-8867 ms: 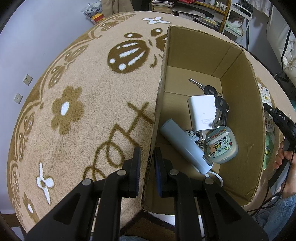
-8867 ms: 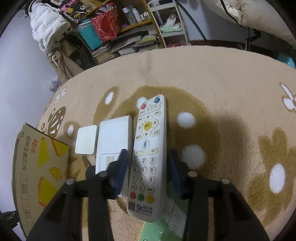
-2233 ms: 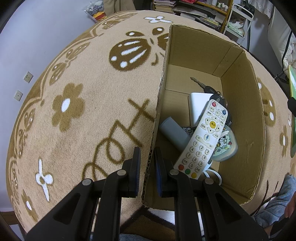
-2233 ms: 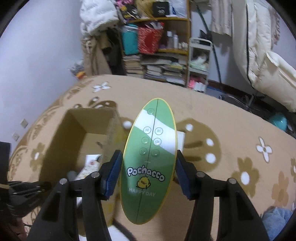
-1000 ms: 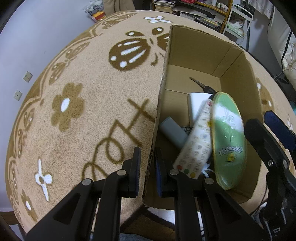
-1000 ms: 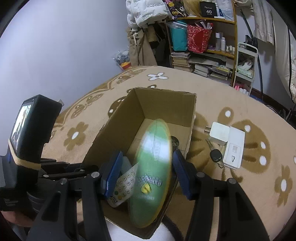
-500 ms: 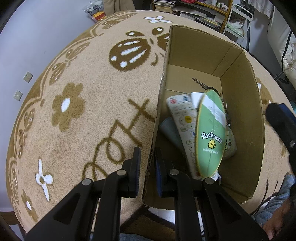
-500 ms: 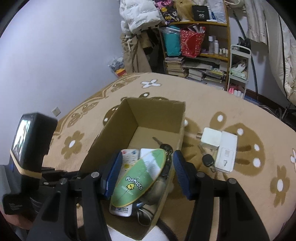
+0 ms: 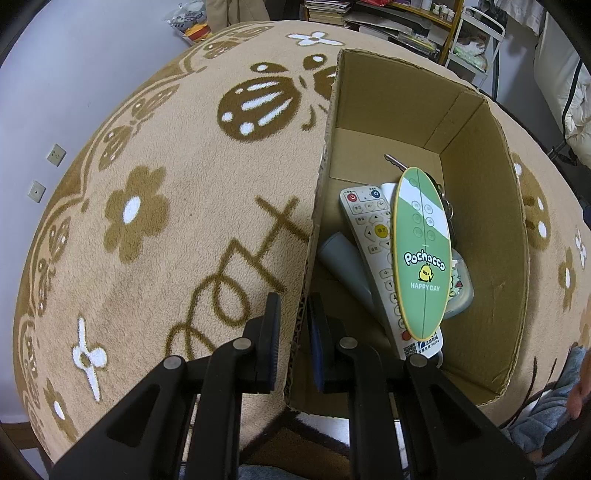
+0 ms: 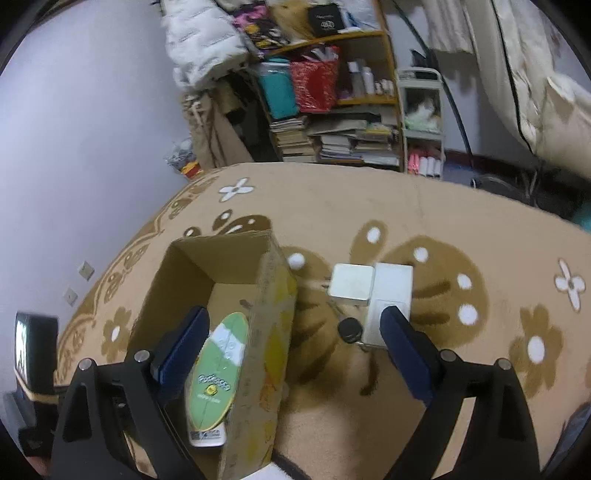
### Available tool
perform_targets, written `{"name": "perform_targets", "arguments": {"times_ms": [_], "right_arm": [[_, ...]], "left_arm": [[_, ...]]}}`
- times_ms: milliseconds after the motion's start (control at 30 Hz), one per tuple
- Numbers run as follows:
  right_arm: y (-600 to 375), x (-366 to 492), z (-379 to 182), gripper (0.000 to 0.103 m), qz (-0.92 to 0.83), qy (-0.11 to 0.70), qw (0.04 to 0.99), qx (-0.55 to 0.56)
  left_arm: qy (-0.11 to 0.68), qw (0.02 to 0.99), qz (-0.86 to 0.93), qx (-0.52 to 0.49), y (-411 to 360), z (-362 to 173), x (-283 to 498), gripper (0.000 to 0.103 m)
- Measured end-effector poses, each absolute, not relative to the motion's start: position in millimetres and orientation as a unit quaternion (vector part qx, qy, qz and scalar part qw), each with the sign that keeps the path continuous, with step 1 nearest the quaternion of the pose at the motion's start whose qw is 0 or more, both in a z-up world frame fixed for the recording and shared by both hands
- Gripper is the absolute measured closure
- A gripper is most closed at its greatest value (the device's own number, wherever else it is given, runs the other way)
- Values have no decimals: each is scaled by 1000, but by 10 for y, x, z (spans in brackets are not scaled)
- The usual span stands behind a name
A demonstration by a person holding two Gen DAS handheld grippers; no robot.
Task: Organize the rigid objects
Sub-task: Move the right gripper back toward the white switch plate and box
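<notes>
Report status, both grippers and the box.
Left gripper clamped on box wall. Right gripper opening, empty. Green oval remote boxed. Nothing obstructing.

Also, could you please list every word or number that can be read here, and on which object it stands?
"Pochacco": green oval board in the cardboard box.
"HAPPY DAY": same board, under the chick picture.
White remote control: key marks and bottom label too small to read.
Black box on the shelf: print too blurred.

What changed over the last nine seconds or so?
The white remote and then the green oval board went from the rug into the cardboard box. The right claw let the board go and is opening. The left claw stays clamped on the box wall.
</notes>
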State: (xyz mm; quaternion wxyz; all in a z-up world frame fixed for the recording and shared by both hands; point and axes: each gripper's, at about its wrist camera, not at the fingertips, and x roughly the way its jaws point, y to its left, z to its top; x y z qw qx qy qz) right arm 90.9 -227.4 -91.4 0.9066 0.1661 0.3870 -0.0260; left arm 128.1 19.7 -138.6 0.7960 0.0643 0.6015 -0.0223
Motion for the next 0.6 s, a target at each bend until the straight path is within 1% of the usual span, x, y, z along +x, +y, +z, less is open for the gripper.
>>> {"name": "perform_targets", "arguments": {"times_ms": [300,600], "right_arm": [[-2631,1026,-1058,5,-73,387,903,172],[-2855,1181,-1343,5,-92,399,891,198]], "left_arm": [[602,796,-22,62,205,-1379,1287,88],[603,795,-23,63,213,-1382,1295,88]]}}
